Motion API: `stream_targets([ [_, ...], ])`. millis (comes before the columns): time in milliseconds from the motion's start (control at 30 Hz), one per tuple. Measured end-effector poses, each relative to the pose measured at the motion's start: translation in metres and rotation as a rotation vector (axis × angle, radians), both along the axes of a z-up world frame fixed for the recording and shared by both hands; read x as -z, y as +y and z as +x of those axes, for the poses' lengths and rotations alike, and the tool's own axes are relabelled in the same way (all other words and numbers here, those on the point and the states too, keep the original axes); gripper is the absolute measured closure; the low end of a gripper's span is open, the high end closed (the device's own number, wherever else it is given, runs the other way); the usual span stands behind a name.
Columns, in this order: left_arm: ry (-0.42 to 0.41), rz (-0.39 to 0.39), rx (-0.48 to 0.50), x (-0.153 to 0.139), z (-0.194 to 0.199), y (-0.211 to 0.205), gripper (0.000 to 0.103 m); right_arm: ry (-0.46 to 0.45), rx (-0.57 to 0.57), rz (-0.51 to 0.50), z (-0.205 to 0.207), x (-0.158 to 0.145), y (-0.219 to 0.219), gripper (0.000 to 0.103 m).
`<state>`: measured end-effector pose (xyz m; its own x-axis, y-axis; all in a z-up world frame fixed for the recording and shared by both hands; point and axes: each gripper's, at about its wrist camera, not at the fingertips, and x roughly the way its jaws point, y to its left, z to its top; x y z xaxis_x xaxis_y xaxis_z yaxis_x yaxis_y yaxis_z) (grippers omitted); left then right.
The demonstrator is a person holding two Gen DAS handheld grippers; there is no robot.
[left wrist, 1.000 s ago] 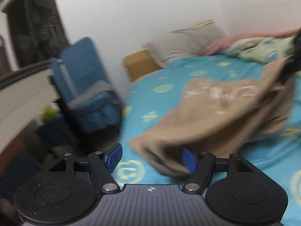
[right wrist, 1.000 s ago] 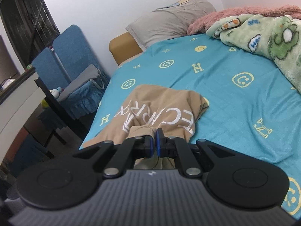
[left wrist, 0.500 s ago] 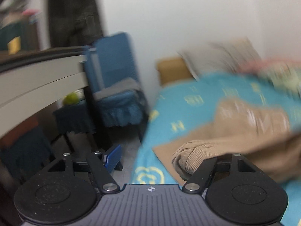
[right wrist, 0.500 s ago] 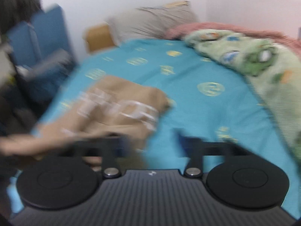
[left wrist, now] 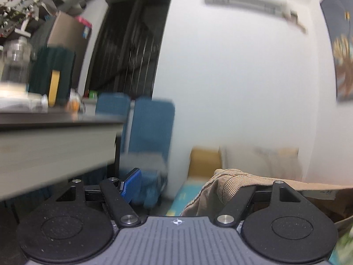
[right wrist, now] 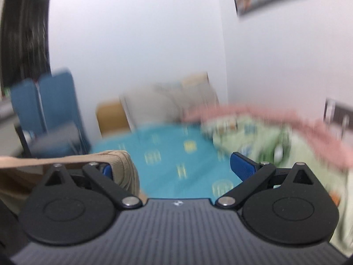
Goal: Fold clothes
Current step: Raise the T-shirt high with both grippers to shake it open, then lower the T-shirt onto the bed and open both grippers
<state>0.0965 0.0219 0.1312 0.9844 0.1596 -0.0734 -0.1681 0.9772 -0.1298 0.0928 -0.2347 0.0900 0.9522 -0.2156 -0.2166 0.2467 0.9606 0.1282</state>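
A tan ribbed garment (left wrist: 225, 183) hangs over the right finger of my left gripper (left wrist: 183, 183), whose jaws stand wide open; its left blue pad (left wrist: 130, 182) is bare. The same tan garment (right wrist: 123, 165) is draped over the left finger of my right gripper (right wrist: 174, 170), also wide open, with its right blue pad (right wrist: 241, 167) bare. The cloth stretches off between the two grippers. Both views are tilted up and blurred.
A teal bed sheet (right wrist: 176, 154) with yellow marks lies below. A green blanket (right wrist: 275, 145), a pink blanket and a grey pillow (right wrist: 167, 103) are at the back. Blue chairs (left wrist: 150, 137) and a desk (left wrist: 55, 137) stand on the left by a yellow box (left wrist: 205, 161).
Both grippers have risen and tilted upward. The right gripper went from shut on the garment to wide open. The cloth now hangs on one finger of each gripper.
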Motion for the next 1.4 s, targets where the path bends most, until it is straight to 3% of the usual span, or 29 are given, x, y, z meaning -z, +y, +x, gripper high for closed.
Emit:
stream_targets([
  [167, -0.114, 0.020, 0.032, -0.113, -0.038, 0.002, 0.027, -0.145, -0.017, -0.012, -0.052, -0.109, -0.004, 0.002],
  [333, -0.197, 0.044, 0.068, -0.203, -0.100, 0.013, 0.027, -0.267, -0.034, -0.063, -0.123, -0.187, 0.002, 0.002],
  [500, -0.230, 0.031, 0.128, -0.265, -0.162, 0.027, 0.027, -0.339, -0.042, -0.079, -0.186, -0.237, -0.001, 0.001],
  [633, -0.187, 0.007, 0.182, -0.279, -0.172, 0.030, 0.024, -0.348, -0.043, -0.080, -0.212, -0.257, -0.006, 0.001],
  [800, -0.055, -0.051, 0.231, -0.247, -0.116, 0.030, 0.024, -0.263, -0.027, -0.106, -0.180, -0.234, -0.009, 0.001],
  [900, 0.017, -0.049, 0.232, -0.208, -0.054, 0.027, 0.024, -0.176, -0.018, -0.125, -0.127, -0.198, -0.008, 0.001],
  [1000, 0.075, -0.024, 0.224, -0.164, 0.015, 0.018, 0.024, -0.057, -0.034, -0.134, -0.054, -0.147, -0.006, 0.001],
  [1133, 0.128, 0.006, 0.200, -0.103, 0.114, -0.001, 0.024, 0.057, -0.046, -0.058, 0.051, -0.090, -0.032, 0.001],
  [1400, 0.205, 0.027, 0.149, 0.042, 0.336, -0.031, 0.019, 0.154, 0.009, -0.065, 0.269, 0.032, -0.071, 0.002],
])
